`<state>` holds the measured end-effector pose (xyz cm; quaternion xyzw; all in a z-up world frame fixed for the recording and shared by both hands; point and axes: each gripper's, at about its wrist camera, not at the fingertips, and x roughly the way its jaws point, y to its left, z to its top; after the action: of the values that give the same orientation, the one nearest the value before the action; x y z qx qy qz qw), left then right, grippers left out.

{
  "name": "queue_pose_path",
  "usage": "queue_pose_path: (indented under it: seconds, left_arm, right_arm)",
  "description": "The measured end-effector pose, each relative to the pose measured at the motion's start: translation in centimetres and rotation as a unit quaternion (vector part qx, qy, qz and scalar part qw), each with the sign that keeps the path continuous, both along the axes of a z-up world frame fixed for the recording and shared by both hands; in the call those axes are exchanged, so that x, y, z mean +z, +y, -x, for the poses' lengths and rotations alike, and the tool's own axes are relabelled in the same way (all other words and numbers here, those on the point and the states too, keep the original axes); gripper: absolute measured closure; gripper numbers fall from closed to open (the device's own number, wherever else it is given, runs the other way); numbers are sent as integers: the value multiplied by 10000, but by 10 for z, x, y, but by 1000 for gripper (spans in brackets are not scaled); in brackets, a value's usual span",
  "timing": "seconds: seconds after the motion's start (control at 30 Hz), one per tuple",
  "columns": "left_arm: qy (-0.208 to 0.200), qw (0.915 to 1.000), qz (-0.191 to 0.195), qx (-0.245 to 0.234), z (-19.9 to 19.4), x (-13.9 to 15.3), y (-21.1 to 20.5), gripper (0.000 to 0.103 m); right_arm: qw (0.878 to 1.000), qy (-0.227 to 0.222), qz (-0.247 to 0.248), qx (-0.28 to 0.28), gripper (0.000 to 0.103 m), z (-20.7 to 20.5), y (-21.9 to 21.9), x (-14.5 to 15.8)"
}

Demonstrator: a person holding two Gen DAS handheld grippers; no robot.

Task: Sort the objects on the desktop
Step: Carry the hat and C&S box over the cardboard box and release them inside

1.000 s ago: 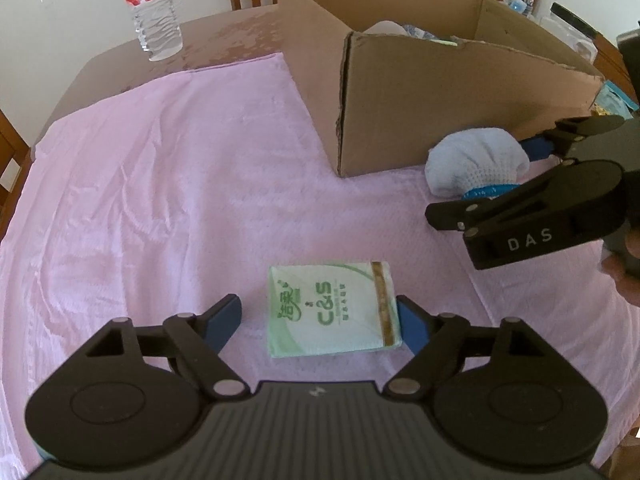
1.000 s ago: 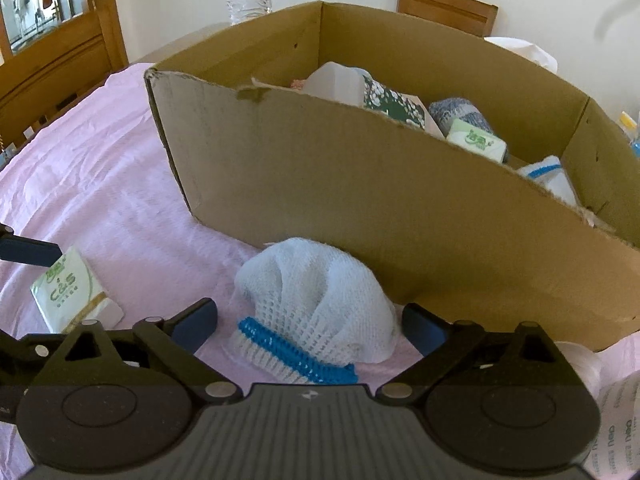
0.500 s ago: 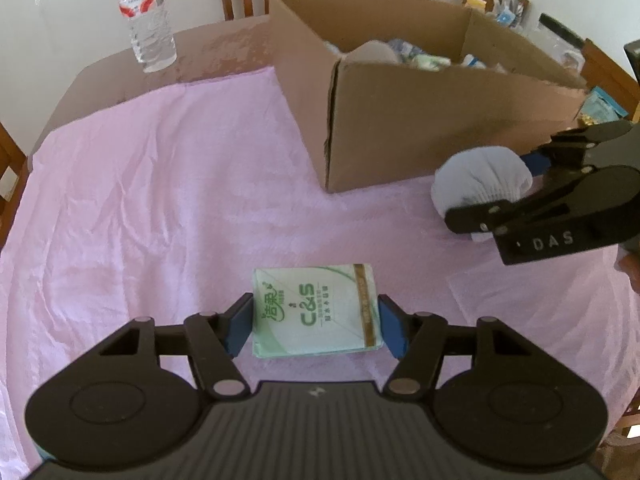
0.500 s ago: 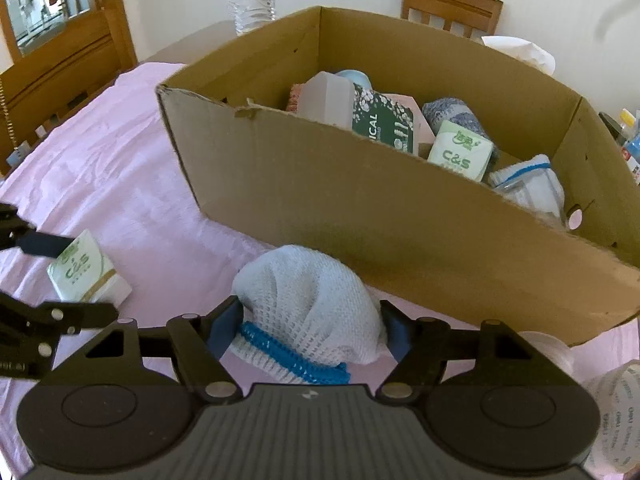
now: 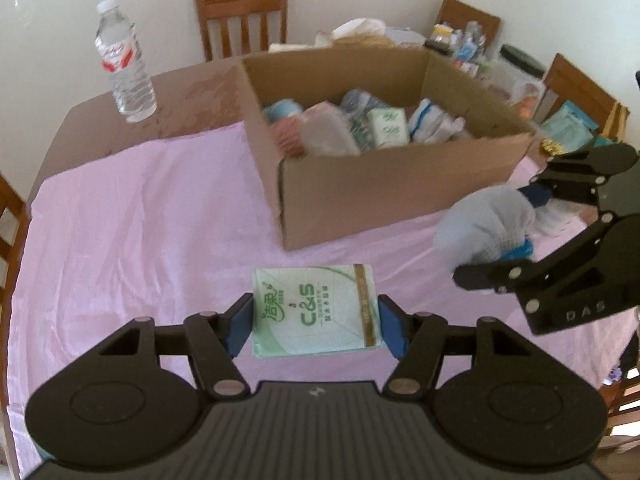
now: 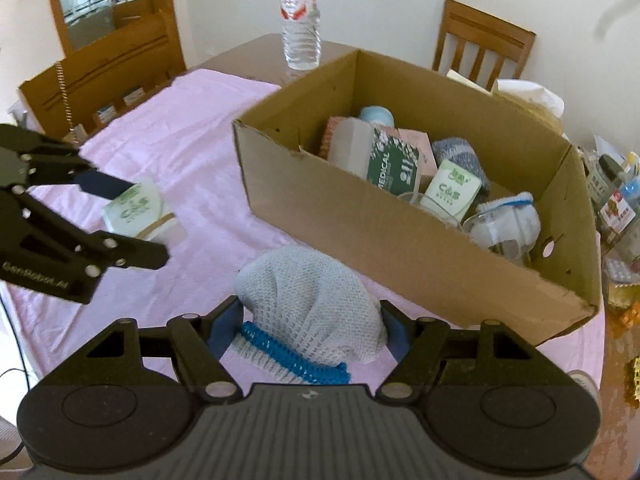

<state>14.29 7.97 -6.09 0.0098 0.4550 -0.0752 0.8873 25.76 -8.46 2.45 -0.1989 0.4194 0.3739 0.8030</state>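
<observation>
My left gripper point(image 5: 314, 326) is shut on a green C&S tissue pack point(image 5: 314, 310) and holds it above the pink cloth; it also shows in the right wrist view point(image 6: 138, 210). My right gripper point(image 6: 310, 330) is shut on a white knitted glove with a blue cuff point(image 6: 308, 312), lifted off the cloth; the glove shows at the right of the left wrist view point(image 5: 486, 226). An open cardboard box point(image 5: 392, 200) stands behind both, holding several items; in the right wrist view the box point(image 6: 400, 240) is just ahead of the glove.
A water bottle point(image 5: 124, 64) stands on the bare table at the far left beyond the pink cloth point(image 5: 140, 220). Wooden chairs point(image 5: 242, 16) ring the table. Jars and packets point(image 6: 616, 200) crowd the table to the right of the box.
Both grippers closed, the left on the tissue pack and the right on the glove, then rose off the cloth, so the box's inside now shows from above.
</observation>
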Motion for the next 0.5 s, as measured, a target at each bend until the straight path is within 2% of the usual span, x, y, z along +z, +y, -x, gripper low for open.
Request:
queue_pose_path:
  seconds: [0.23,0.5]
  left_arm:
    - [-208,9994,-41,-268,-12,33,-17,39]
    - [-628,9973,-9,-370,-42,68,-30,39]
  right_arm:
    - [9998,-164,-110,92,26,3,-17,36]
    - [9986,-484,-212,21,26,-17,-30,64]
